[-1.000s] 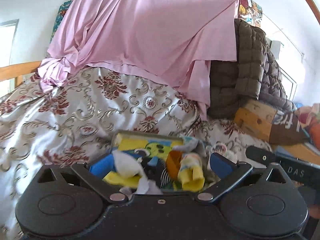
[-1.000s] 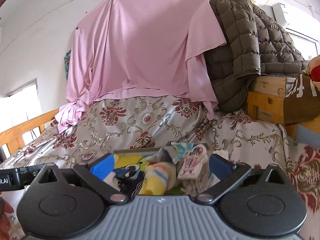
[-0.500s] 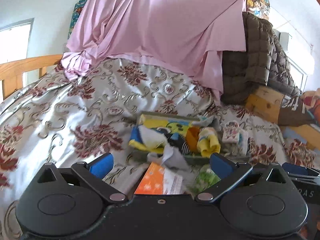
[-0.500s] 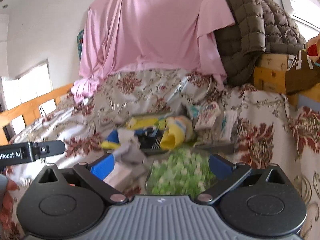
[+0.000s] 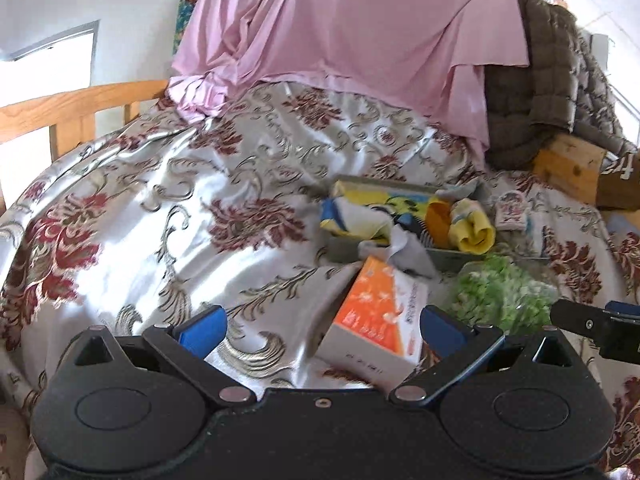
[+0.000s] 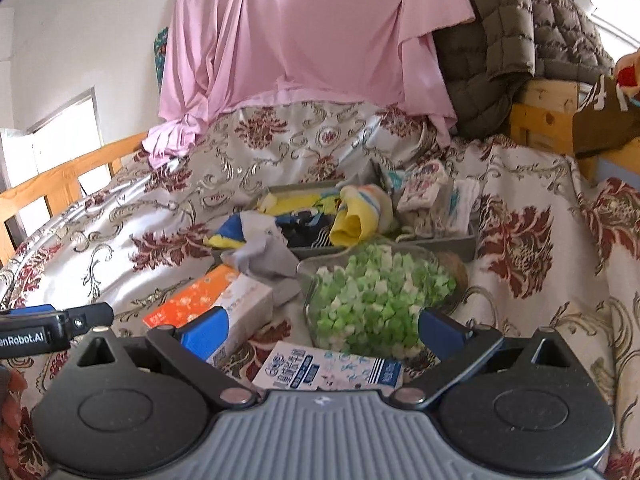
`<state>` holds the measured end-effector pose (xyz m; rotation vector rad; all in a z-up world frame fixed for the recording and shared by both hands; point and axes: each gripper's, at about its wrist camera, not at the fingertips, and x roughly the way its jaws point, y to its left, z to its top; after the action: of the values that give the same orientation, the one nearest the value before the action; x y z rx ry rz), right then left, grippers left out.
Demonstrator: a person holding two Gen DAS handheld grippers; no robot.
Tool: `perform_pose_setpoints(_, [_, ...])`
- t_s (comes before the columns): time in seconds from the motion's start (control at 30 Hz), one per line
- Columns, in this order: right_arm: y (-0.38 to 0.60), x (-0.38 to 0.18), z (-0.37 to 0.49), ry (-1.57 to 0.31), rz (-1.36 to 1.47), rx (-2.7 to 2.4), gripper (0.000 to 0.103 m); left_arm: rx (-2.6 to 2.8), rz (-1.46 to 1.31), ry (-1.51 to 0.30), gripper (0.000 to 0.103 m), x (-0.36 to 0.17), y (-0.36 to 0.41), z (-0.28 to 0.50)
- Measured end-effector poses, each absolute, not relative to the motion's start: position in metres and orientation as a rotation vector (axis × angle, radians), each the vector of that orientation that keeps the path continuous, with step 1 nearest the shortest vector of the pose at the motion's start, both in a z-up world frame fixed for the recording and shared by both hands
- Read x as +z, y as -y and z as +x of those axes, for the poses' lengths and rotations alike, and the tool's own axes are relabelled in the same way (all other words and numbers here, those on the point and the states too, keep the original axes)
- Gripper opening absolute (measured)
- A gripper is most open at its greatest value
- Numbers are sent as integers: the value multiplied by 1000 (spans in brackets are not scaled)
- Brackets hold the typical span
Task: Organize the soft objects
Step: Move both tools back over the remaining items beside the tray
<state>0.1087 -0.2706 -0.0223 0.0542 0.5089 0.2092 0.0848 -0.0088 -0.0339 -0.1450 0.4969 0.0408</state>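
Left gripper [image 5: 320, 326]: held low over the bedspread [image 5: 160, 208], blue fingers spread wide, gripping nothing.
Right gripper [image 6: 320, 326]: held low beside it, fingers likewise apart, empty.
Between left fingers: orange-and-white tissue box [image 5: 376, 314], just ahead.
Before right gripper: clear bag of green pieces [image 6: 376, 296]; a blue-printed white pack [image 6: 328, 368] lies nearest.
Soft objects: socks and cloths [image 6: 352, 216] heaped in a grey tray [image 6: 440, 240] beyond the bag; a grey cloth [image 6: 264, 260] spills over its front edge.
Open room: bare bedspread to the left, up to the wooden rail [image 5: 72, 108].
Far edge: pink sheet [image 5: 360, 24], brown quilted jacket [image 6: 504, 32].
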Motion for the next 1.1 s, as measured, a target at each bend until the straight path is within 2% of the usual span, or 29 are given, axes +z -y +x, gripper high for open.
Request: perform_pose_setpoints(1.1, [246,-28,122,-547,1,334,103,178,-154,-544,102,-46,-10,105])
